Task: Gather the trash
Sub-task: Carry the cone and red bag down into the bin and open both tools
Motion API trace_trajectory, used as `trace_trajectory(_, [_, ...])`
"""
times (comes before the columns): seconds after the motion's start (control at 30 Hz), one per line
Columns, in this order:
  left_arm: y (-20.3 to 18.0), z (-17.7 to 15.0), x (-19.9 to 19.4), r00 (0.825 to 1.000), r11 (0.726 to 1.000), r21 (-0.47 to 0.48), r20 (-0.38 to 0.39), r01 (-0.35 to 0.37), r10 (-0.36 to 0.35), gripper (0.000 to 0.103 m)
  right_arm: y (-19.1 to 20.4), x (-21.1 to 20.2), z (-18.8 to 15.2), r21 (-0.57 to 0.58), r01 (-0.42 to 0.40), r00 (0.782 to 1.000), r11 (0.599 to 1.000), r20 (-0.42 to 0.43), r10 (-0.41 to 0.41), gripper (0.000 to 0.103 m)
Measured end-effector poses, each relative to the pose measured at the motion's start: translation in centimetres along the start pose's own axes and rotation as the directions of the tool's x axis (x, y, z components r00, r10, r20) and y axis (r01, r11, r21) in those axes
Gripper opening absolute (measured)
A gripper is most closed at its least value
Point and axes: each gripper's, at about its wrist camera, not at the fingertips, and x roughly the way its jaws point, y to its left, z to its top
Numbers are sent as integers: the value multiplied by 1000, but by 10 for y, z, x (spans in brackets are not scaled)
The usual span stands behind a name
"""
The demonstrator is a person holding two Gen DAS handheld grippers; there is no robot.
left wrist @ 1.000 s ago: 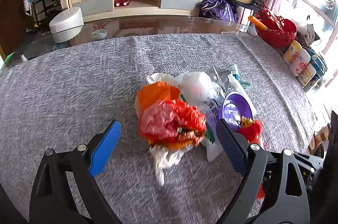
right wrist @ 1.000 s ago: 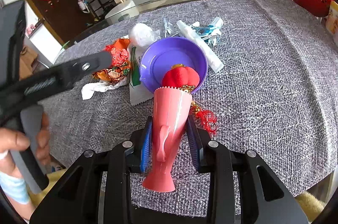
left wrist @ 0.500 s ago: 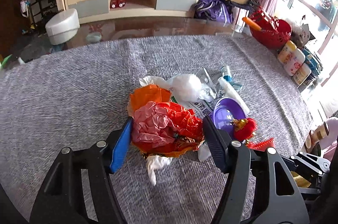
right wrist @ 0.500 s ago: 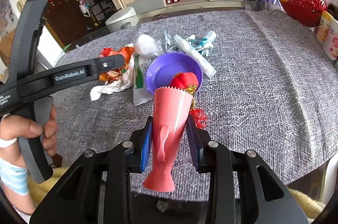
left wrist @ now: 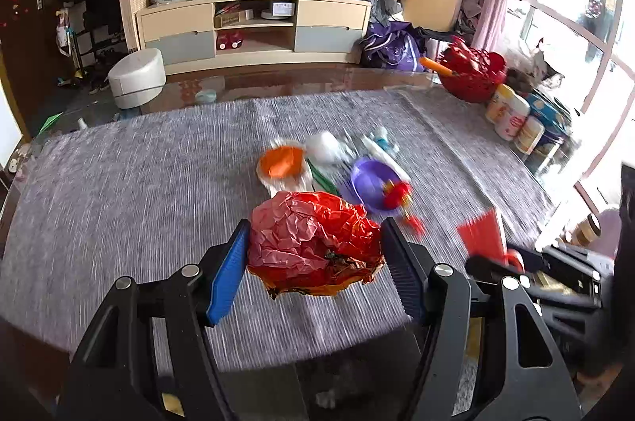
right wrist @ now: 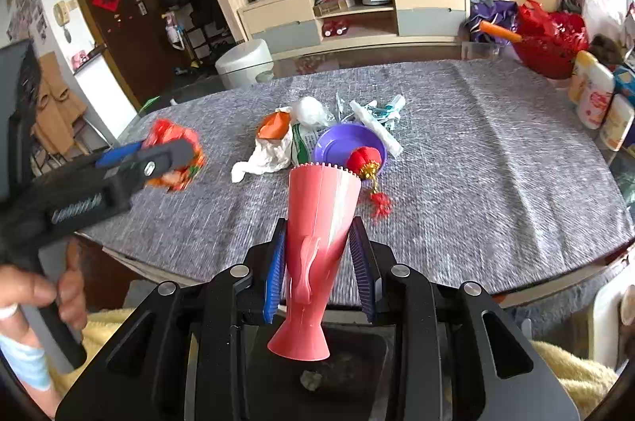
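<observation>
Crinkled red-and-pink foil: wrapper (left wrist: pixel 313 242), pinched between the two pads of the left claw (left wrist: pixel 315 262), blue pad on one side, dark pad on the other. Carried clear of the surface (left wrist: pixel 119 191), near its front edge; in the right wrist view it shows at the left claw's tip (right wrist: pixel 174 159), off to the left of the right claw (right wrist: pixel 321 274).

Pink plastic: cup (right wrist: pixel 317 246), a tall fluted cone, clamped around its narrow stem by the right claw, mouth pointing forward. Probably held as the bin for the scraps, which would explain the wrapper being brought toward it.

Remaining litter, ahead of both claws, mid-surface:
- orange wrapper (right wrist: pixel 274 125) on white paper (right wrist: pixel 266 155)
- white plastic wad (right wrist: pixel 309 111)
- green-printed packet (right wrist: pixel 301 139)
- white tube (right wrist: pixel 373 127) among clear plastic scraps
- purple bowl (right wrist: pixel 345 147) with a red lantern (right wrist: pixel 363 159) at its rim, tassel trailing onto the cloth

The pile lies just beyond the cup's mouth and farther forward and right of the left claw.

Judgement: one piece lifted, the rest uncollected. The wrapper is light and springy; it may unfold or snag on the cup's toothed rim when dropped.
</observation>
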Motion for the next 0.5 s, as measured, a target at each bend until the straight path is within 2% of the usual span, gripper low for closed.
trace_trajectory(0.3, [-12,-64,-35,999,1000,-9,-47,2,-2,63,5,-21,-38,-29,19,999,999,-30,-20,32])
trace_trajectory(0.5, [-16,-112,-34,994,999,-44,-111,20,-25,63,4,-8,-76,-27,5,994,1000,-110,-8,32])
